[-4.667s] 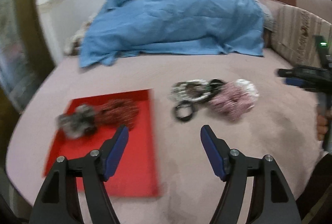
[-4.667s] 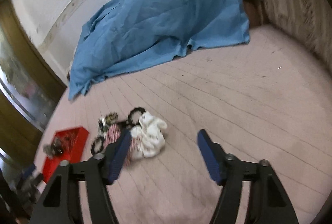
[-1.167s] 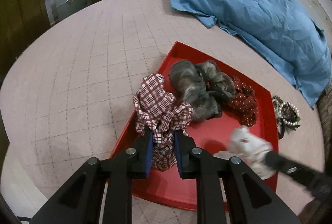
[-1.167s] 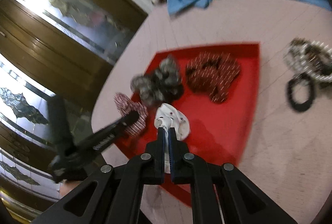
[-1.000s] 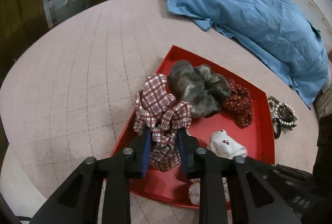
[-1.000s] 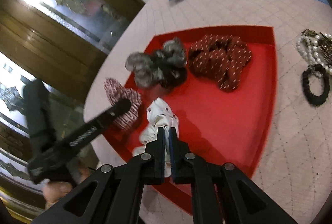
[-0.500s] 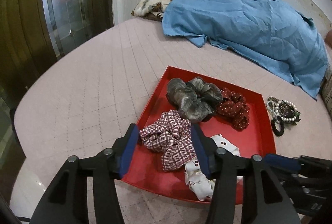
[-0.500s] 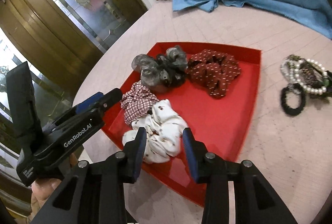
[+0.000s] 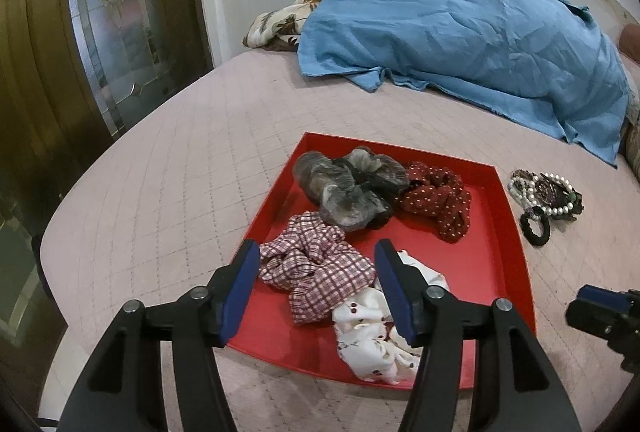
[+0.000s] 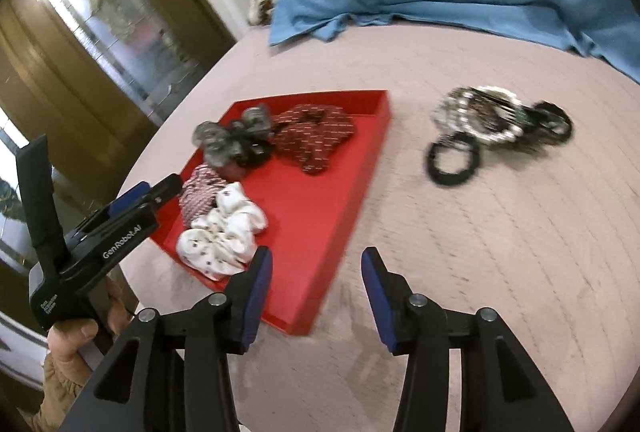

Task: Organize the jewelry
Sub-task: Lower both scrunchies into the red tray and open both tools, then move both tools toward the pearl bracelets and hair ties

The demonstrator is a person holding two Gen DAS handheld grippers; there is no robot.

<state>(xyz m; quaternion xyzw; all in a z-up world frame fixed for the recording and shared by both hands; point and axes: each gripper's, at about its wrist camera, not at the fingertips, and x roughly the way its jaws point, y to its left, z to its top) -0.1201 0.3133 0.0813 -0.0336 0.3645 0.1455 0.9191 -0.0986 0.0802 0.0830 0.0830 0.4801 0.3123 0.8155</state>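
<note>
Red tray [image 9: 504, 264] is holding plaid [image 9: 316, 268], grey [image 9: 344, 188], dotted maroon [image 9: 438, 200], and white printed [image 9: 372, 344] scrunchies; blue cloth [image 9: 460, 36] is lying behind.

Left tool [image 9: 316, 286] gapes wide; right tool [image 10: 317, 292] likewise, both empty.

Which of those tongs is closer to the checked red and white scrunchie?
Left. The left tongs hang open right over the checked scrunchie in the red tray. The right tongs are open off the tray's near corner, with the white scrunchie in between.
</note>
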